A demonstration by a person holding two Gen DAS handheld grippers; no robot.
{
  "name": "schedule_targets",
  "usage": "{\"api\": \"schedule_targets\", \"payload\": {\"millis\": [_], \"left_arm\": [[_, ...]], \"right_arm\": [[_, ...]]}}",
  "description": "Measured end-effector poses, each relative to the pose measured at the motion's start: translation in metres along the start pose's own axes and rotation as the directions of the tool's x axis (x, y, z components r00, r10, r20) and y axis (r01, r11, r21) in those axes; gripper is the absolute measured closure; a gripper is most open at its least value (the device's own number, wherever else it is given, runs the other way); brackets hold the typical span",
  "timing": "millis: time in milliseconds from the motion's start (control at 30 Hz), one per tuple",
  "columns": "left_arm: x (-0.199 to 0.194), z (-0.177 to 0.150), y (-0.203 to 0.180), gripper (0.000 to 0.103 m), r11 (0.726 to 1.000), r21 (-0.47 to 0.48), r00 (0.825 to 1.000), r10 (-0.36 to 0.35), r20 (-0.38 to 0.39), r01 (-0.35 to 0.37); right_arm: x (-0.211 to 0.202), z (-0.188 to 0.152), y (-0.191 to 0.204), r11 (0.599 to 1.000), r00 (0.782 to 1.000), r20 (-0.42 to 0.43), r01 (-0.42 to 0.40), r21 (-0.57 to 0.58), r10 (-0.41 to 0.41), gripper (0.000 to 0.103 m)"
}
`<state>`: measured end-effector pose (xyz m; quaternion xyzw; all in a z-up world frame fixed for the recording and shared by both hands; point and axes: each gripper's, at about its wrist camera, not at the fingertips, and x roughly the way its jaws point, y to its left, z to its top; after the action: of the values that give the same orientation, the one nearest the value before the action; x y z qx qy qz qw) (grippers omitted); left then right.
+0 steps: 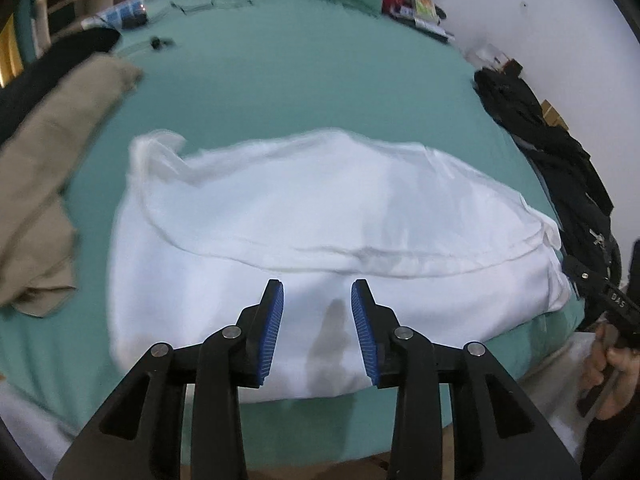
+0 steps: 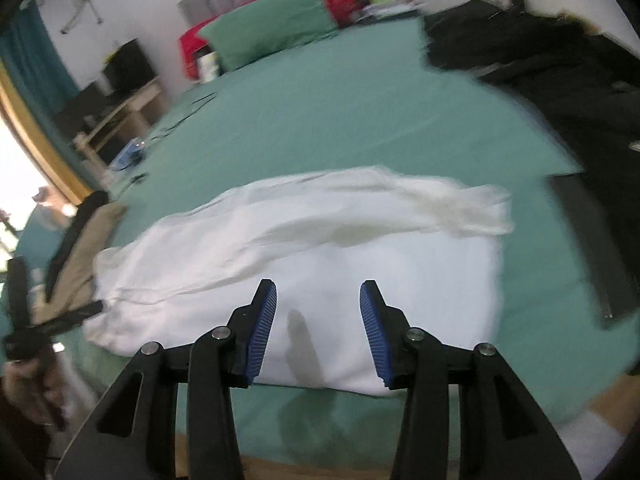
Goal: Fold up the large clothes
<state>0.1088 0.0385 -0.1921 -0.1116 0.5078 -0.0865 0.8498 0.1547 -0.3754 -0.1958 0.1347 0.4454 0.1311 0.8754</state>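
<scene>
white garment (image 1: 320, 216) lies mid-frame on green bed (image 1: 300, 88), one fold laid. left tongs (image 1: 317, 330) and right tongs (image 2: 318, 330) both part-open, empty, above near edge. next: regrip for second fold.

Only one marking can be read: the letters "DAS" are printed in white on the black right gripper (image 1: 612, 300), beside the white garment (image 1: 320, 220).
</scene>
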Motion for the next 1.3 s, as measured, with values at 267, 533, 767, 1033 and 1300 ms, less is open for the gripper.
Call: {"api": "schedule_targets", "payload": {"millis": [267,533,767,1033,1300], "left_arm": [[0.027,0.008,-0.008,0.052,0.999,0.043,1.0,0.01,-0.017,-0.01],[0.044,0.036,-0.01,0.045,0.999,0.054,1.0,0.004,0.006,-0.005],[0.065,0.06,-0.01,0.045,0.999,0.028,1.0,-0.028,0.015,0.027],[0.074,0.112,-0.016,0.045,0.999,0.041,0.997,0.015,0.069,-0.018],[0.058,0.143,0.006,0.045,0.997,-0.003,0.986,0.081,0.146,-0.081]], "right_arm": [[0.046,0.01,0.026,0.989,0.997,-0.068,0.022,-0.147,-0.033,0.056],[0.077,0.037,0.025,0.987,0.994,-0.111,-0.033,-0.159,0.016,0.056],[0.103,0.066,0.0,0.979,0.975,-0.097,-0.195,0.05,0.199,0.056],[0.114,0.108,-0.007,0.979,0.981,-0.032,-0.189,0.069,0.192,0.056],[0.095,0.11,-0.014,1.0,1.0,0.03,-0.002,-0.008,0.003,0.056]]}}
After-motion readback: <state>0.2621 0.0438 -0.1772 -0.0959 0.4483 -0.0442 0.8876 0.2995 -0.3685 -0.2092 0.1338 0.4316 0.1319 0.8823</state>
